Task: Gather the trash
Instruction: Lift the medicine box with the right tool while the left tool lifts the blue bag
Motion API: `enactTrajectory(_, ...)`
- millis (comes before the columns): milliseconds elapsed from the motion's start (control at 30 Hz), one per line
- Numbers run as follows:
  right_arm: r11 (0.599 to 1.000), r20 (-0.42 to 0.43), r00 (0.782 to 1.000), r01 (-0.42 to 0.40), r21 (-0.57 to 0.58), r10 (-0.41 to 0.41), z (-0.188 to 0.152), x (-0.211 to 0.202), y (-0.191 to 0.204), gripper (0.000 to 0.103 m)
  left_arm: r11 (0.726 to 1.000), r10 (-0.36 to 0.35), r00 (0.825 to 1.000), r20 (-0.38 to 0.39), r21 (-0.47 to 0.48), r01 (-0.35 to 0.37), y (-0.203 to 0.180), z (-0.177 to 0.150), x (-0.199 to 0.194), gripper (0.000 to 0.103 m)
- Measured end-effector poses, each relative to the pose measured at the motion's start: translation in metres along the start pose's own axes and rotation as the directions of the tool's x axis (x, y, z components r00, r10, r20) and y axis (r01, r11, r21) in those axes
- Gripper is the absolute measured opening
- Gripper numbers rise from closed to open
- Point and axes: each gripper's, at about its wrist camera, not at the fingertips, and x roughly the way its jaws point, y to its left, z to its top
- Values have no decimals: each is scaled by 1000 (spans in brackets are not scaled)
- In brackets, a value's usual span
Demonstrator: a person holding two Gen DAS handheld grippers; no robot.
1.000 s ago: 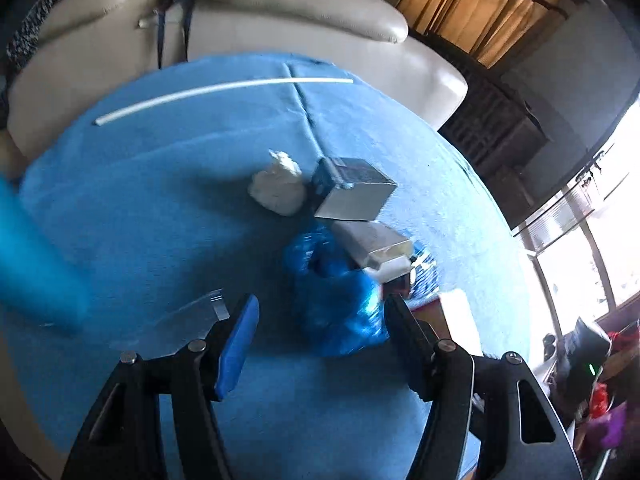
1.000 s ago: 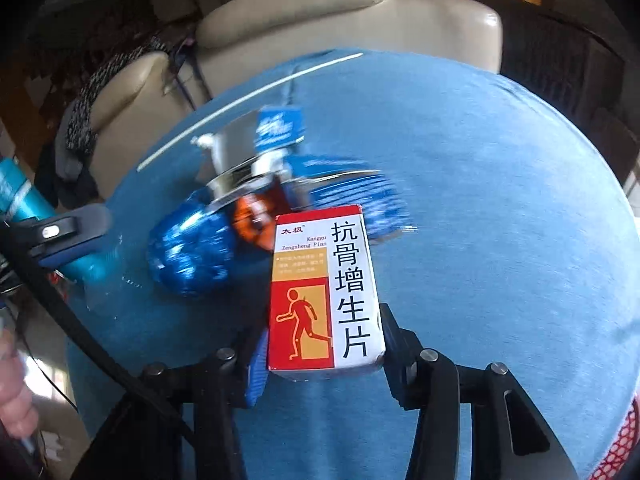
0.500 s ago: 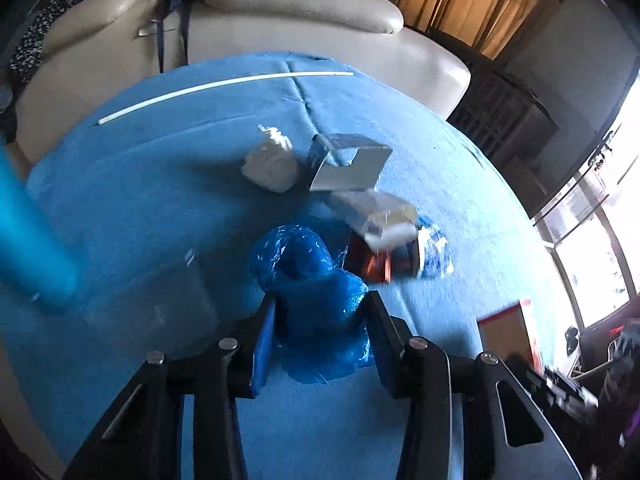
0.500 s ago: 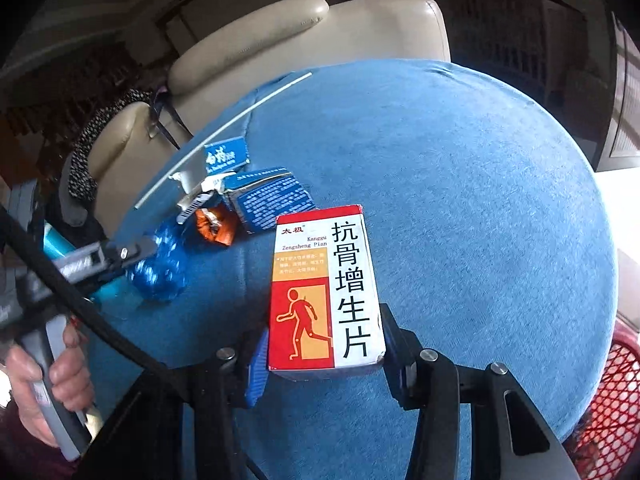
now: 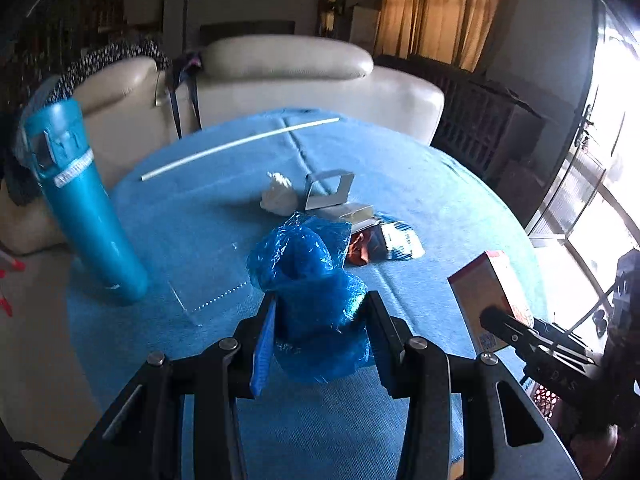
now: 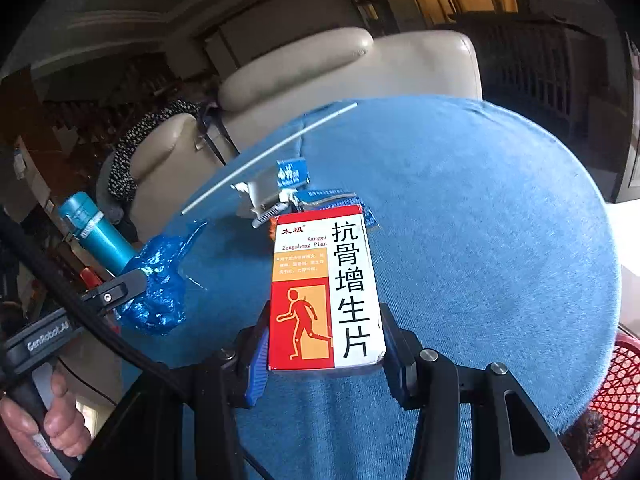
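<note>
Left wrist view: left gripper (image 5: 320,320) enters from the bottom centre, raised above the blue-covered table (image 5: 440,208). Jaws closed on a crumpled blue plastic bag (image 5: 308,280); the bag fills the gap between both fingers and bulges up past the tips. Remaining trash pile (image 5: 360,224), boxes and wrappers, lies at frame centre just beyond the bag. White crumpled tissue (image 5: 278,200) sits at the pile's left edge. Teal bottle (image 5: 84,208) stands upright at left. Right gripper holding the box appears at lower right.

Right wrist view: right gripper (image 6: 324,352) enters from the bottom centre, above the table. Jaws clamp a red and white medicine box (image 6: 324,288) by its lower sides; the box stands upright, printed face to camera. Red mesh basket (image 6: 616,396) shows at the lower right edge. Left gripper with the bag is at left centre, a hand (image 6: 40,428) on its handle at lower left.
</note>
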Motion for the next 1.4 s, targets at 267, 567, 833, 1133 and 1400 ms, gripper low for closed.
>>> enactTrajectory(267, 1000, 49, 999, -4, -17, 5, -8, -31, 9, 50, 995, 57, 997, 54, 82, -62, -23, -7, -28, 45)
enactTrajectory(567, 1000, 98, 995, -5, -20, 7, -10, -61, 10, 50, 980, 139, 983, 119, 127, -154, -35, -10, -49, 45)
enactTrajectory(833, 999, 114, 993, -28, -35, 32, -15, -75, 15, 50, 972, 160, 976, 149, 148, -182, -46, -14, -59, 45)
enactTrajectory(1133, 1000, 121, 992, -18, -19, 20, -19, -88, 0, 50, 967, 167, 975, 146, 167, -191, -59, -19, -57, 45)
enactTrajectory(1400, 1000, 124, 992, -7, 14, 5, -27, -100, -17, 50, 962, 168, 977, 130, 196, -192, -76, -25, -52, 45)
